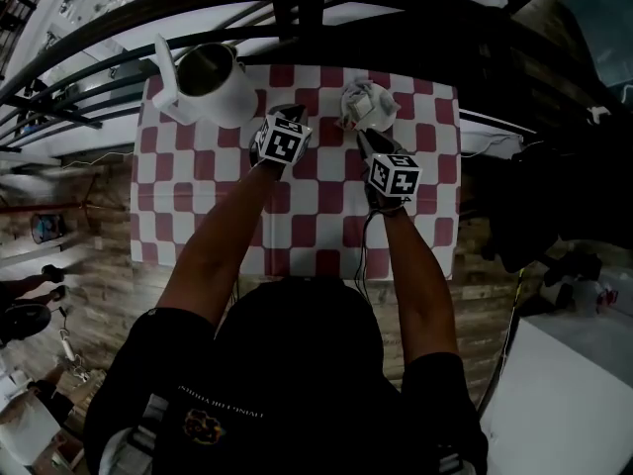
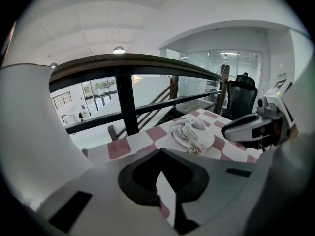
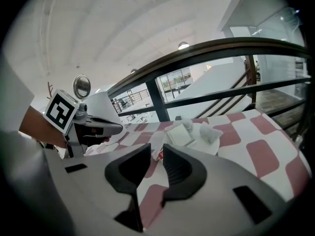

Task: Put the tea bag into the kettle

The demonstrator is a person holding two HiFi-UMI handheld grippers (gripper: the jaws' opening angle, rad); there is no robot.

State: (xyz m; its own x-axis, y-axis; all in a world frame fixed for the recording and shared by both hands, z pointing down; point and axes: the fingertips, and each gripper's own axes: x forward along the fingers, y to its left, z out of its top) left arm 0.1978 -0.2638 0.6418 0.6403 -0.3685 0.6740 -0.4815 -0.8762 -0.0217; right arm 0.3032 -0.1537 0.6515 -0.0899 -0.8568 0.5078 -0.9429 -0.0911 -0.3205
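Note:
A white kettle (image 1: 208, 82) with its top open stands at the table's far left corner. To its right a small white plate (image 1: 381, 122) holds several crumpled tea bags (image 1: 361, 99). My right gripper (image 1: 364, 139) points at the plate's near edge. In the right gripper view its jaws (image 3: 156, 149) stand open, and a tea bag with a red tag (image 3: 157, 142) lies just beyond the tips. My left gripper (image 1: 294, 114) hovers between kettle and plate. Its tips (image 2: 160, 152) meet with nothing between them. The plate (image 2: 206, 142) lies ahead to its right.
A red-and-white checked cloth (image 1: 297, 226) covers the table. A dark railing (image 1: 297, 8) runs close behind its far edge, with a drop beyond. Bare cloth lies between the arms and the near edge. A black office chair (image 2: 243, 95) stands past the table's right end.

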